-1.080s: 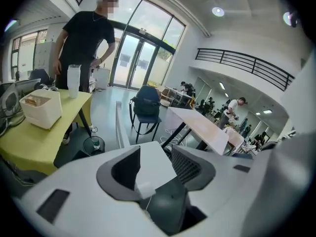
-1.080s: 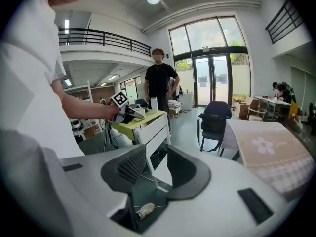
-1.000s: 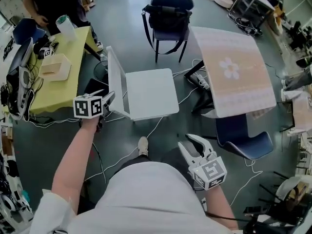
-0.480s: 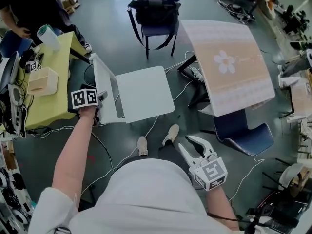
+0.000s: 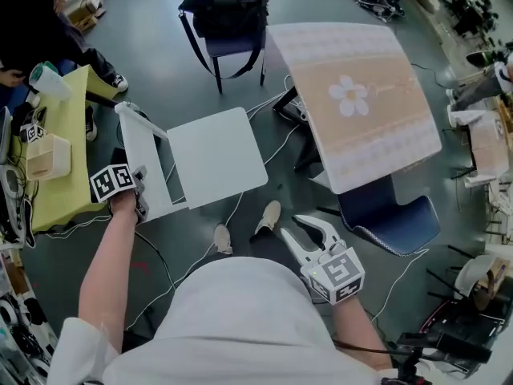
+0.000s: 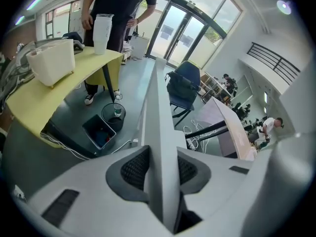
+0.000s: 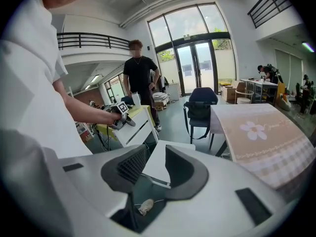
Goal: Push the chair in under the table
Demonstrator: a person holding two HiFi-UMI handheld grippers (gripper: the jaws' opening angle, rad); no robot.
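the white chair [image 5: 212,155] stands on the floor beside the flower-cloth counter [image 5: 361,103], seat facing it but not yet under; it looks light, stiff and hard-panelled, likely to slide on its legs yet tip if shoved high, so the top edge of its backrest [image 5: 144,163] is the handhold. the left gripper [image 5: 138,189] is closing there, pads against both faces of the panel. the right gripper [image 5: 292,225] hangs spread wide and empty near the person's waist.

The head view looks steeply down on the white flat-seated chair [image 5: 212,155] and the pink flower-print table [image 5: 353,103]. The left gripper view hugs the chair's backrest [image 6: 160,107]; the right gripper view faces both from farther back.
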